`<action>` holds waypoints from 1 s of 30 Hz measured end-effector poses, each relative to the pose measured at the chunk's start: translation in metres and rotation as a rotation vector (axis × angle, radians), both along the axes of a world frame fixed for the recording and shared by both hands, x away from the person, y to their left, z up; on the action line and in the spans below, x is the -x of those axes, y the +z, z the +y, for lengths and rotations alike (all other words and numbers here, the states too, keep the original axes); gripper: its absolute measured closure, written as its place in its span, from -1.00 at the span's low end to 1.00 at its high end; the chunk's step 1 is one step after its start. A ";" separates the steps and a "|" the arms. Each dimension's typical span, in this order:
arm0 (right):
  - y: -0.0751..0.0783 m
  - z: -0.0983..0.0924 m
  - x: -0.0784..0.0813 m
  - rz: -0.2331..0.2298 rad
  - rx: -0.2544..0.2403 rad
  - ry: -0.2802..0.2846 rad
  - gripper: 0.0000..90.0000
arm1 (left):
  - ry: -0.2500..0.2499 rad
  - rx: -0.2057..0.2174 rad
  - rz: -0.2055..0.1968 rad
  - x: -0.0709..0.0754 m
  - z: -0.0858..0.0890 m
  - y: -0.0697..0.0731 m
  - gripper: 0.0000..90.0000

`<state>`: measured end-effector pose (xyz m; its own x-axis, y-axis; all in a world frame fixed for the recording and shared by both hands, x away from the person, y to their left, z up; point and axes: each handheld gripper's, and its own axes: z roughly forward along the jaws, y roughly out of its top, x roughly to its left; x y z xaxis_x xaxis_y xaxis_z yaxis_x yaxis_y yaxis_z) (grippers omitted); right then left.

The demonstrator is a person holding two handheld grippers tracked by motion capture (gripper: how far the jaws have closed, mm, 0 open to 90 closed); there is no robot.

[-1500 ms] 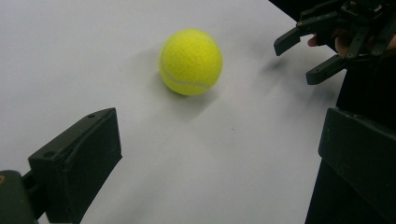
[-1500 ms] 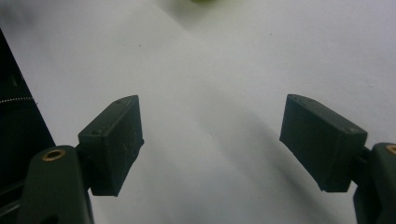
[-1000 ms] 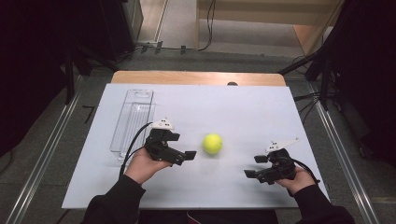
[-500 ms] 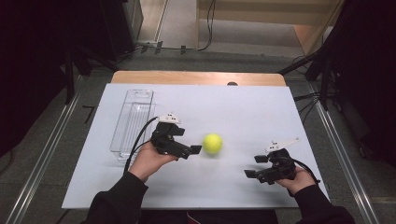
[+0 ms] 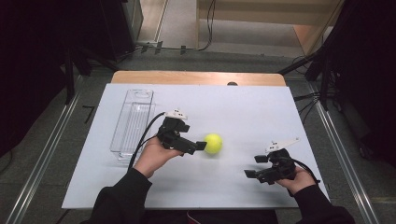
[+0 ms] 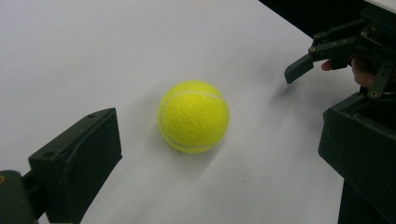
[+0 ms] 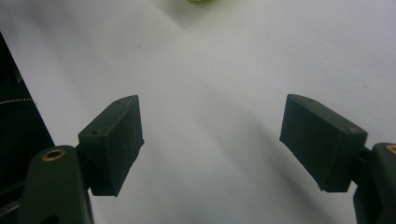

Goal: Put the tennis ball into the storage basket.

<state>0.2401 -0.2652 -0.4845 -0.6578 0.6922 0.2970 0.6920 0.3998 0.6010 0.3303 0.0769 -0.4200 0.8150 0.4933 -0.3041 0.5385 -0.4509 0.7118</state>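
White table (image 5: 243, 116), bare apart from three things. Largest on it: the clear plastic bin (image 5: 133, 122) along my left side, standing upright with nothing in it that I can see. Then my left gripper (image 5: 198, 146), which over the last second has travelled from just beside the bin toward the middle of the table; its jaws are spread wide and now sit right at the tennis ball (image 5: 213, 143), which has not moved. Through the left gripper view the ball (image 6: 194, 116) rests on the table ahead of the two jaws, between their lines but not yet between the pads, no contact that I can make out. I take this as the approach to a pick nearly finished; a little more reach, then close. My right gripper (image 5: 256, 166) has stayed near the table's near right corner, well apart from the ball, jaws parted and holding nothing. Likely destination for the ball is the bin, though that is my guess.
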 end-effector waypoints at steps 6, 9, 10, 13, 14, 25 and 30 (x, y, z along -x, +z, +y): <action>0.000 0.000 0.000 0.000 0.001 0.001 -0.57 | -0.001 -0.002 0.001 -0.003 -0.005 0.000 -1.00; 0.000 0.000 0.000 -0.004 0.005 0.000 -0.57 | -0.007 -0.007 -0.002 -0.005 -0.007 0.000 -1.00; 0.000 0.000 0.000 -0.004 0.004 -0.001 -0.57 | -0.006 -0.005 -0.003 -0.006 -0.008 0.000 -1.00; 0.000 0.000 0.000 -0.004 0.004 0.000 -0.57 | -0.010 -0.010 -0.001 -0.009 -0.011 -0.001 -1.00; 0.000 0.000 0.000 -0.005 0.004 -0.001 -0.57 | -0.014 -0.015 -0.002 -0.009 -0.012 -0.002 -1.00; 0.000 0.001 0.000 -0.004 0.008 0.001 -0.57 | -0.023 -0.027 -0.005 -0.018 -0.025 -0.004 -1.00; 0.000 0.001 0.000 -0.002 0.008 -0.001 -0.57 | -0.027 -0.018 -0.010 -0.021 -0.033 -0.002 -1.00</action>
<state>0.2400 -0.2638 -0.4844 -0.6575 0.6952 0.2905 0.6916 0.4038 0.5989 0.3510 0.0442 -0.4220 0.8311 0.4763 -0.2870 0.5186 -0.4776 0.7092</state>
